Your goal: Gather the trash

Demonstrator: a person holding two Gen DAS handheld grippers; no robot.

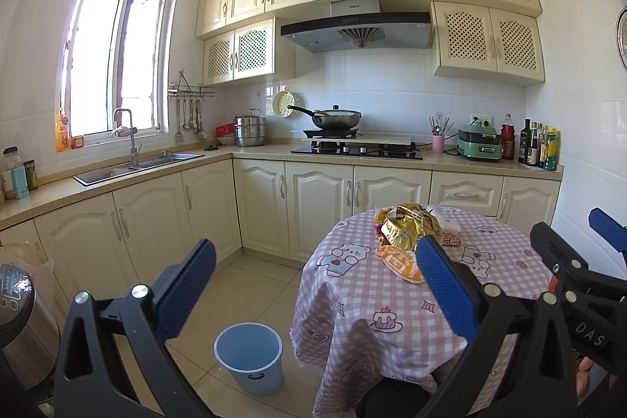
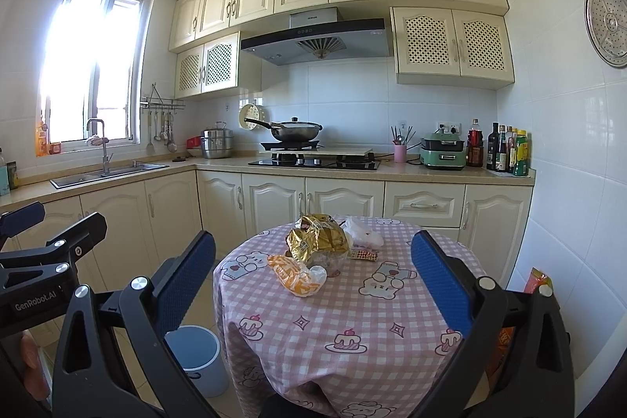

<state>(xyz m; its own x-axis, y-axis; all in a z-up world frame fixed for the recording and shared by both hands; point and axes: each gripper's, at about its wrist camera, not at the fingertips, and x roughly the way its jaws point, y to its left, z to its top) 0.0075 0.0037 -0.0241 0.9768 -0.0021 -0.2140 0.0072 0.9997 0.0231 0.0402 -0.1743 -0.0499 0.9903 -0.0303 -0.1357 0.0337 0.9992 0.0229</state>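
**Trash collection: not yet begun**

Left gripper (image 1: 313, 285) and right gripper (image 2: 313, 277): jaws released, empty, lower frame. Trash pile on table (image 2: 352, 316), frame centre: gold wrapper (image 2: 317, 237), orange bag (image 2: 298, 277), white bag (image 2: 364, 232). Blue bin (image 1: 250, 355), floor, lower left, appears empty. All items remain.

A cream-cabinet kitchen seen from the left gripper (image 1: 315, 285), its two blue-padded fingers spread wide with nothing between them. Ahead and right stands a round table under a pink checked bear-print cloth (image 1: 392, 304). On it lie a crumpled gold foil wrapper (image 1: 409, 228), an orange and white snack bag (image 1: 399, 261) and a white plastic bag (image 1: 446, 218). A pale blue plastic bucket (image 1: 250, 359) sits on the tiled floor left of the table. The right gripper (image 1: 580, 253) shows at the right edge.
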